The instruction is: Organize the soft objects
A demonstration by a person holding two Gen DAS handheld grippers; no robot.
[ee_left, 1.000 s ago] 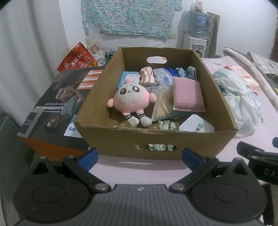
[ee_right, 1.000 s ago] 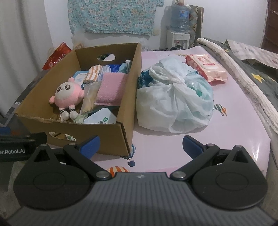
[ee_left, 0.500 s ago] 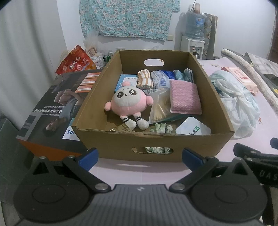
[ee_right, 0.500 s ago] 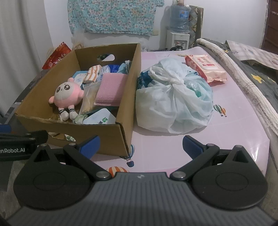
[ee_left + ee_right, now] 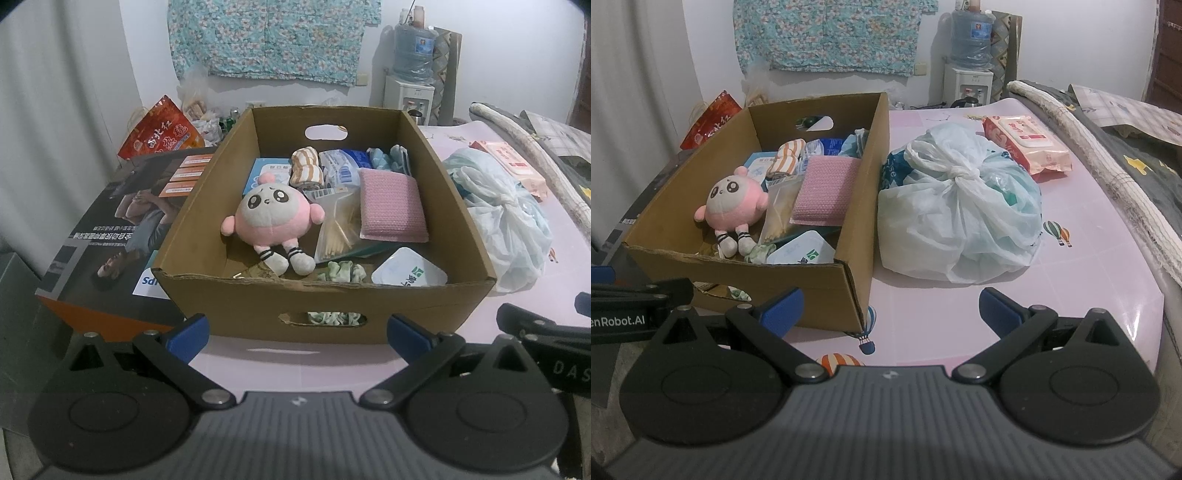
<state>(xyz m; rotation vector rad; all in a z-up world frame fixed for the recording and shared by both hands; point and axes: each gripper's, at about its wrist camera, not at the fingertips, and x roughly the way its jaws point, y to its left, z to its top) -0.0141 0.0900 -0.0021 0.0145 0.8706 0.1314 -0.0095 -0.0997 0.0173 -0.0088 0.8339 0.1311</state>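
Observation:
A brown cardboard box [image 5: 321,310] [image 5: 827,284] stands on the pink table. Inside lie a pink and grey plush toy [image 5: 271,218] [image 5: 733,205], a pink knitted cloth [image 5: 391,206] [image 5: 827,190], a striped rolled sock [image 5: 304,168] [image 5: 786,158], a green patterned cloth [image 5: 341,271], packets and a white pouch [image 5: 408,273]. My left gripper [image 5: 297,334] is open just in front of the box's near wall, holding nothing. My right gripper [image 5: 890,310] is open over the table by the box's near right corner, also holding nothing.
A knotted white plastic bag [image 5: 960,214] [image 5: 506,218] sits right of the box, with a pink wipes pack [image 5: 1027,146] behind it. A large printed carton [image 5: 110,229] lies left of the box, a red bag [image 5: 162,133] behind. Bedding [image 5: 1126,177] borders the table's right edge.
Both grippers have drawn back and risen slightly from the box, so the box looks a little farther away. Nothing in the box has moved.

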